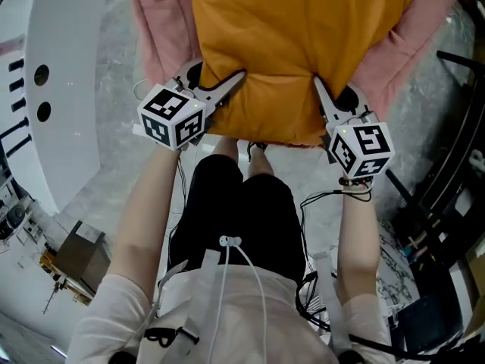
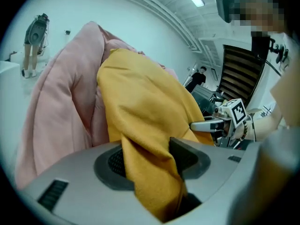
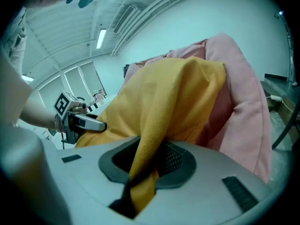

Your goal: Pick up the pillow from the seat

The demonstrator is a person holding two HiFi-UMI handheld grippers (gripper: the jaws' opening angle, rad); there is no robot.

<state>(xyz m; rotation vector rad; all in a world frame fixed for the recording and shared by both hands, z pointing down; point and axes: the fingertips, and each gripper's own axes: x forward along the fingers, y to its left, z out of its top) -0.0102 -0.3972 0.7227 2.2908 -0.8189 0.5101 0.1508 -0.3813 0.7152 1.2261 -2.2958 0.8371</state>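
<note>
An orange pillow (image 1: 280,44) hangs between my two grippers, in front of a pink cushioned seat (image 1: 155,21). My left gripper (image 1: 231,82) is shut on the pillow's near left corner; in the left gripper view orange fabric (image 2: 150,172) fills the space between its jaws. My right gripper (image 1: 320,89) is shut on the near right corner, with a fold of the pillow (image 3: 145,163) pinched in its jaws in the right gripper view. Each gripper shows in the other's view: the right gripper (image 2: 206,124) and the left gripper (image 3: 96,124).
The pink seat (image 3: 243,97) rises behind the pillow. A white curved panel (image 1: 64,74) stands at the left. Dark racks and cables (image 1: 447,226) crowd the right side. My legs and trailing wires (image 1: 242,203) are directly below the pillow. A small box (image 1: 83,252) sits on the floor, lower left.
</note>
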